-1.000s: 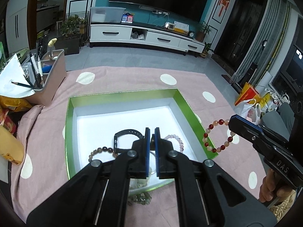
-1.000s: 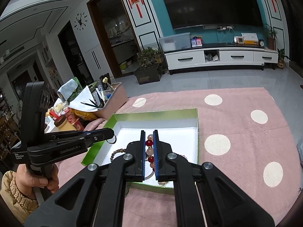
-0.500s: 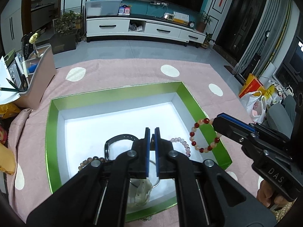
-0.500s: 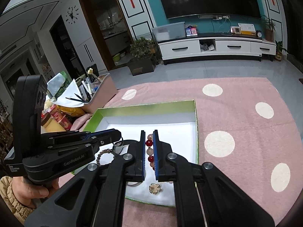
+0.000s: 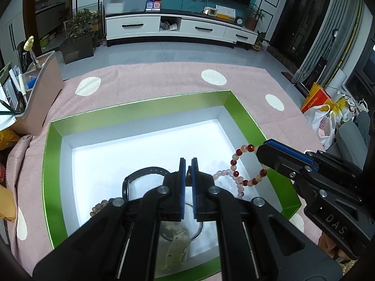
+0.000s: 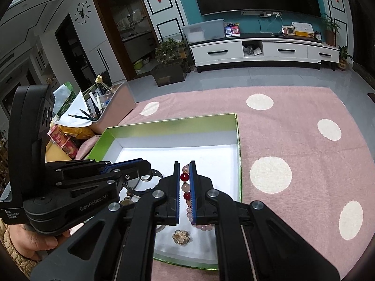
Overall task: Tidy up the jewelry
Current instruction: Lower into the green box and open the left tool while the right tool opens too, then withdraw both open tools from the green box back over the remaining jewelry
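A green box [image 5: 55,164] with a white floor lies on the pink dotted cloth; it also shows in the right wrist view [image 6: 238,140]. My right gripper [image 6: 184,180] is shut on a red and pale bead bracelet [image 5: 236,172], held over the box's right part. My left gripper [image 5: 188,171] is shut on a small dark piece I cannot identify, over the box. In the box lie a black band [image 5: 140,174], a brown bead bracelet [image 5: 99,207], a pink bead bracelet [image 5: 223,172], a gold flower brooch [image 6: 181,236] and a pale strap [image 5: 174,248].
A pink organizer [image 5: 41,86] with pens and papers stands at the left edge of the cloth, snack packets [image 6: 64,140] beside it. Bags [image 5: 318,107] lie on the floor to the right. A TV cabinet [image 5: 180,29] stands far behind.
My right gripper has carried the red bead bracelet leftward, from over the cloth to over the box. My left gripper has moved forward over the box, still shut.
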Action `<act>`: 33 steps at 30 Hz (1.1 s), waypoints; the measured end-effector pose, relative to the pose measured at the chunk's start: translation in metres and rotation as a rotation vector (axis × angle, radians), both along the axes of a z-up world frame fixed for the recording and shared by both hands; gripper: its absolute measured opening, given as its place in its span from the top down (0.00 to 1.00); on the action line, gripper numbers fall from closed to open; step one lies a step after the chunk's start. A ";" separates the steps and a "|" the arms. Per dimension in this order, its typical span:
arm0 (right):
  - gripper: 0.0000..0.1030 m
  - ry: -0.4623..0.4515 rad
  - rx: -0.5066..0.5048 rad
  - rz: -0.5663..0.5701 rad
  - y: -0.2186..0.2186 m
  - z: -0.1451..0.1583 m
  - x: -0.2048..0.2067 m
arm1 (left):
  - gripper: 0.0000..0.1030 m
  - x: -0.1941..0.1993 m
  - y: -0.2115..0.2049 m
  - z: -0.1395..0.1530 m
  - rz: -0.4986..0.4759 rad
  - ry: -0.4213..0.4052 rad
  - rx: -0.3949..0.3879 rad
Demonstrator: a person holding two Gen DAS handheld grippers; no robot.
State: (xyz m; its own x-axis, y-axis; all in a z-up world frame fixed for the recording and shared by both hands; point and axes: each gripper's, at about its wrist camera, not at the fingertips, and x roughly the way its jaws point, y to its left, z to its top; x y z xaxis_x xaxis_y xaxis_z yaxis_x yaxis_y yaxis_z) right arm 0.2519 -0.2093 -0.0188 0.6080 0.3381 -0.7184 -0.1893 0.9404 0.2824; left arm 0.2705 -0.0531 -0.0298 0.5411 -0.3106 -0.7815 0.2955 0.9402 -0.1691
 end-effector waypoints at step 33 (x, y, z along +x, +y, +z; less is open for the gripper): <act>0.52 -0.009 -0.004 -0.049 -0.012 0.009 -0.019 | 0.34 -0.013 0.003 0.013 0.061 -0.067 0.067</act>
State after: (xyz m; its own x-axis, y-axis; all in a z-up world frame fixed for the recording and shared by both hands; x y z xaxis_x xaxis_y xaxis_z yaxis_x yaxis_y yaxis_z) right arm 0.2332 -0.2218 -0.0095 0.6299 0.3046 -0.7144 -0.1454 0.9499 0.2767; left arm 0.2575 -0.0501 -0.0168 0.6091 -0.2239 -0.7608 0.2458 0.9654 -0.0873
